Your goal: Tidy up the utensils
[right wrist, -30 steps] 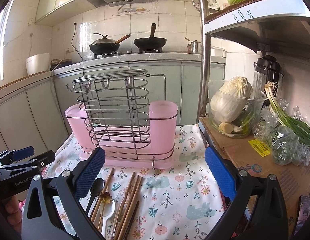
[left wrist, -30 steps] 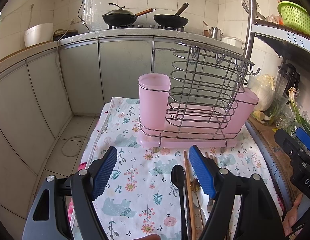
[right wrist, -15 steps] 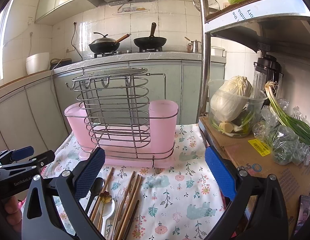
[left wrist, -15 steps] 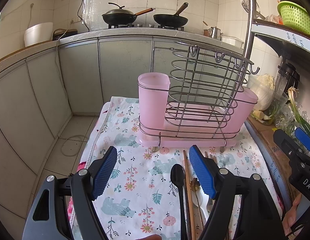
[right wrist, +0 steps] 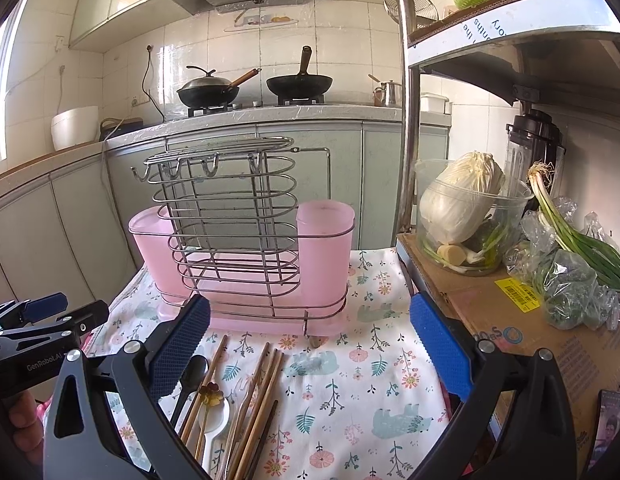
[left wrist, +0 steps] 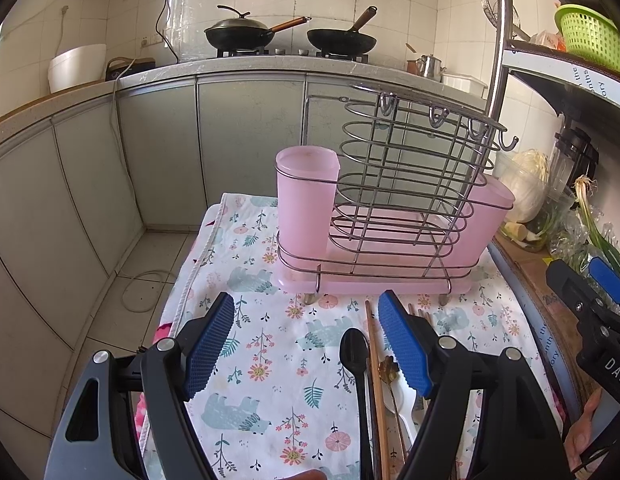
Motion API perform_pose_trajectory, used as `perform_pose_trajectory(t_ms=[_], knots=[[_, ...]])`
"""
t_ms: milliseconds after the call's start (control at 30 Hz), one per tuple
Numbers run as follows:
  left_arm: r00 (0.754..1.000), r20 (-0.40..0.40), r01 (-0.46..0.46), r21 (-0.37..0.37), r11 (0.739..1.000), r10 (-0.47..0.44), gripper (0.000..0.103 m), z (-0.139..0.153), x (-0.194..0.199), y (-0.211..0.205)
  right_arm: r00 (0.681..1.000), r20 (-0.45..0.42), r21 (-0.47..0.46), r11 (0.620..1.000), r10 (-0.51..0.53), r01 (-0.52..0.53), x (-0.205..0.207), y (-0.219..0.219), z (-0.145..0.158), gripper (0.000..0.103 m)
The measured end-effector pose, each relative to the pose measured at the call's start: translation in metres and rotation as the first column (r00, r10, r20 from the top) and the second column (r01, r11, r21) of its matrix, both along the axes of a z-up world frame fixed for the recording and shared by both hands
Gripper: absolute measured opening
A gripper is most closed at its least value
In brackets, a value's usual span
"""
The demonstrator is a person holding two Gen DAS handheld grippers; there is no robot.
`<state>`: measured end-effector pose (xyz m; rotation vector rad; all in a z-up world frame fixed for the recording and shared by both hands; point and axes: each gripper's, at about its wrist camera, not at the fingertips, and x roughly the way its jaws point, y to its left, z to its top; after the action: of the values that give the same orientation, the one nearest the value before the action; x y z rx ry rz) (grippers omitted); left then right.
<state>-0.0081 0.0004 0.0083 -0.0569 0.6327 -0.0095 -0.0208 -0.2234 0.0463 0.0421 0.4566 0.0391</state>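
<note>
A pink utensil rack [left wrist: 390,236] [right wrist: 245,264] with a wire frame and a pink cup at each end stands on the floral cloth [left wrist: 269,360] [right wrist: 370,380]. In front of it lie a black spoon [left wrist: 356,360] [right wrist: 189,376], several wooden chopsticks [left wrist: 374,368] [right wrist: 257,392], a white spoon [right wrist: 215,424] and a small gold flower-topped utensil [left wrist: 388,368] [right wrist: 211,394]. My left gripper [left wrist: 307,344] hovers open over the cloth, just left of the utensils. My right gripper [right wrist: 310,344] is open wide above the chopsticks, with nothing between its fingers.
A steel shelf post [right wrist: 406,120] rises right of the rack. Beside it, a cardboard surface [right wrist: 510,320] holds a clear bowl with cabbage [right wrist: 462,208], bagged greens [right wrist: 570,280] and a blender [right wrist: 534,148]. The cloth's left edge drops to the tiled floor [left wrist: 149,264]. Cabinets stand behind.
</note>
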Motion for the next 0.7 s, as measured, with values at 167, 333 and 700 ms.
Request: perform_pose_trajectory(t_ms=[167,333,700], knots=[[1.0,0.001,0.0,0.0,1.0,0.0,0.074,0.0,0.0,0.0,1.0,-0.001,-0.001,1.0,0.0,0.0,0.0,0.001,0.0,0.1],[1.0,0.006,-0.003,-0.005,1.0,0.003,0.074,0.001,-0.001,0.002,1.0,0.0,0.0,1.0,-0.001,0.001,0.0,0.001,0.0,0.1],[1.0,-0.005,-0.017,-0.021,1.0,0.017,0.074,-0.001,0.0,0.011,1.0,-0.024,0.004,1.0,-0.006,0.006,0.001,-0.002,-0.004,0.1]])
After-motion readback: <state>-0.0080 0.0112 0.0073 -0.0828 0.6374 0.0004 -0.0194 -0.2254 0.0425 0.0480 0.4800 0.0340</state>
